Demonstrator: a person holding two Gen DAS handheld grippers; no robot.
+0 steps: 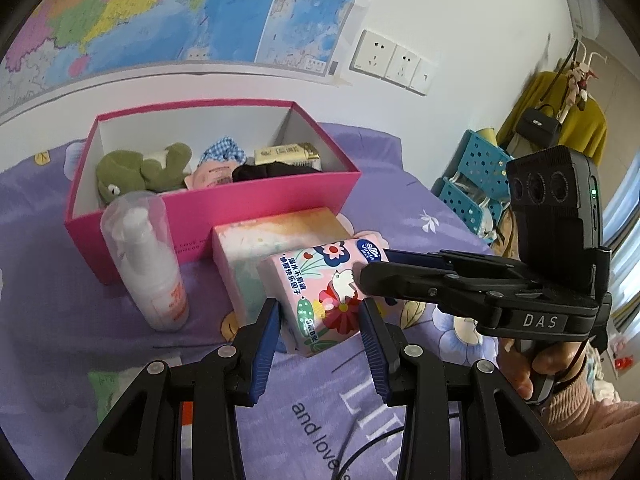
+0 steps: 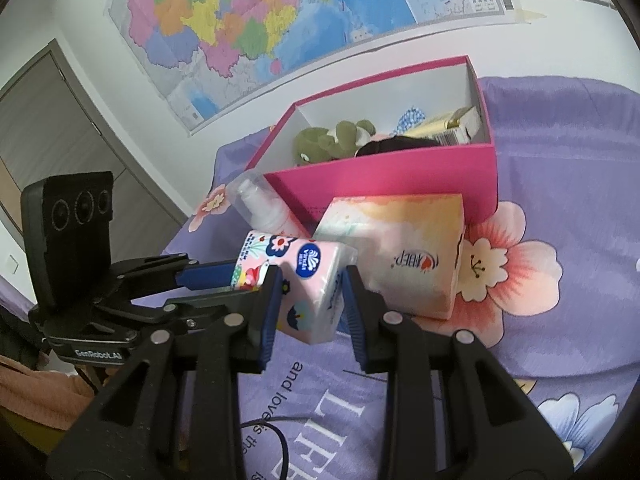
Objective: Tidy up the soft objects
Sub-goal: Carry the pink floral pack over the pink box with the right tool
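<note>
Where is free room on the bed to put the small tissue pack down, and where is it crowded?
Bare purple bedsheet lies right of the pink box and beyond the larger tissue pack. In front of the box it is crowded: spray bottle, larger pack and small tissue pack sit close together. Box floor looks mostly filled.

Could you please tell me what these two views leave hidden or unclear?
- Box floor: both views, covered by the plush and other items.
- Bottle base: right view, behind the tissue pack.
- Bottle label print: left view, too small and blurred to read.
- Large pack's far end: left view, behind the tissue pack.
</note>
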